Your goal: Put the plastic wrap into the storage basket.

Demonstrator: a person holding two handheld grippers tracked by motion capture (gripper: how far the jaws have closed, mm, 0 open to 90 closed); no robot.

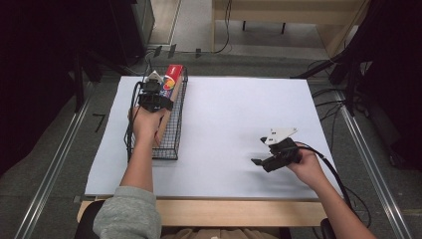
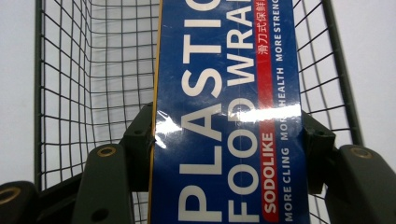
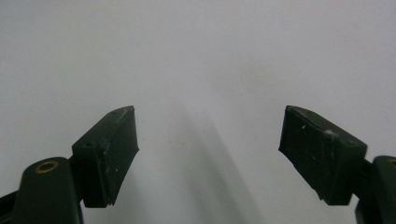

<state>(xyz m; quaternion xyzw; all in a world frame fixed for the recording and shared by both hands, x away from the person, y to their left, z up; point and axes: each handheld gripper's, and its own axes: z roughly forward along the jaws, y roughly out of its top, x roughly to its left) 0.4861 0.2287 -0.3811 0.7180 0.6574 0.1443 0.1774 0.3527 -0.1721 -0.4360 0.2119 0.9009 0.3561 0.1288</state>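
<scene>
A long blue box of plastic food wrap (image 2: 229,70) with white lettering and a red stripe lies lengthwise in a dark wire basket (image 2: 93,70). My left gripper (image 2: 229,135) is shut on it, one jaw pressing on each long side. From above, the left gripper (image 1: 163,90) sits over the basket (image 1: 171,134) at the left of the table, and the box's red end (image 1: 173,74) points to the far side. My right gripper (image 1: 260,150) hovers low over the white sheet at the right. Its jaws stand wide apart, with nothing between the right gripper's (image 3: 208,144) fingers.
A white sheet (image 1: 224,109) covers the tabletop, with a wooden edge (image 1: 239,211) at the near side. Metal floor rails run along both sides of the table. Cables and dark equipment stand around the far corners.
</scene>
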